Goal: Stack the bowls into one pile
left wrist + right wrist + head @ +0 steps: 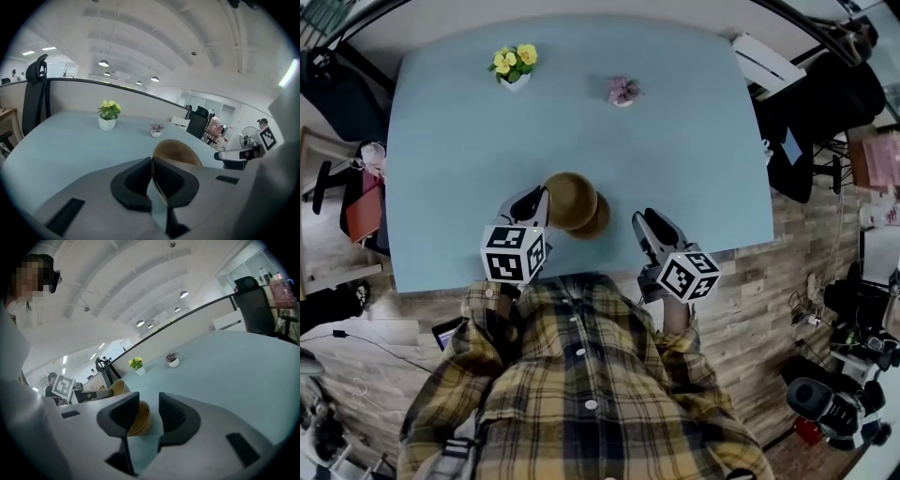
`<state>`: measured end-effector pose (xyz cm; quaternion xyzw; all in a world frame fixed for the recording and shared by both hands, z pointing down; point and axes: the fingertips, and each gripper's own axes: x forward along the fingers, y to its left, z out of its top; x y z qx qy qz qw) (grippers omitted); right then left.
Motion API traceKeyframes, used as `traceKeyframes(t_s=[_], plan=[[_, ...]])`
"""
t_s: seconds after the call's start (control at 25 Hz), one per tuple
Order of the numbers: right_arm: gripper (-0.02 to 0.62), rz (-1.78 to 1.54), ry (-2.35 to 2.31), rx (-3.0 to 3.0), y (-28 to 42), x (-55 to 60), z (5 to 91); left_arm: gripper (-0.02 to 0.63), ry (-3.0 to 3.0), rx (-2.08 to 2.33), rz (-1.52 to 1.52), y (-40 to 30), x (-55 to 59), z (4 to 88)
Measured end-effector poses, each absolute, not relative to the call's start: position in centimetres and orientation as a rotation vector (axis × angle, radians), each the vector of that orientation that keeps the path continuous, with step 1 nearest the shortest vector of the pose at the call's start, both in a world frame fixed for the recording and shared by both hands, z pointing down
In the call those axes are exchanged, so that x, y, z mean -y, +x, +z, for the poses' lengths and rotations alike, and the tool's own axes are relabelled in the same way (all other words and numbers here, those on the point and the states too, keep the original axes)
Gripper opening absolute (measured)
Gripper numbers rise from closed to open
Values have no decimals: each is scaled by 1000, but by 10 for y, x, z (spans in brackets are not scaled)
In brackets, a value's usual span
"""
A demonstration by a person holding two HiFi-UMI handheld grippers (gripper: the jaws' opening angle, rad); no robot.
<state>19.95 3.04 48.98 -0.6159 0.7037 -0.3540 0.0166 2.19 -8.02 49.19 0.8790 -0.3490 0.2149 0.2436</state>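
**While my left gripper point(151, 160) pinches the first bowl point(570, 199), my right gripper point(149, 397) stands open**

Since I'm sweeping left to right, I start with the far side of the blue table point(450, 141). A white pot of yellow flowers point(515, 66) sits at eleven o'clock. A small pink plant point(623, 91) is close to twelve, well apart from it.

Now down to six o'clock, right by my plaid shirt point(581, 375). My left gripper's jaws are drawn together on the thin rim of the first bowl, clamping it. The bowl is tipped over on its side, its tan hollow turned toward my right gripper. From my head, it covers part of the second bowl point(598, 223), which peeks out at its four o'clock. I can't tell whether the two touch.

Over on the right, my right gripper's jaws are apart with nothing pressed between the pads. The second bowl rests on the table just past their tips, partly behind one jaw. From up top, those tips sit at the second bowl's three o'clock, near it but clear of it.
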Motion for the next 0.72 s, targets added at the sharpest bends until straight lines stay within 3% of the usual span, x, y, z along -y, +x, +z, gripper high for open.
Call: traceKeyframes(t_s=[0.72], plan=[[133,-1192,-1998,-2013,215,-59,511,11,2406,728,780,53,49,540]])
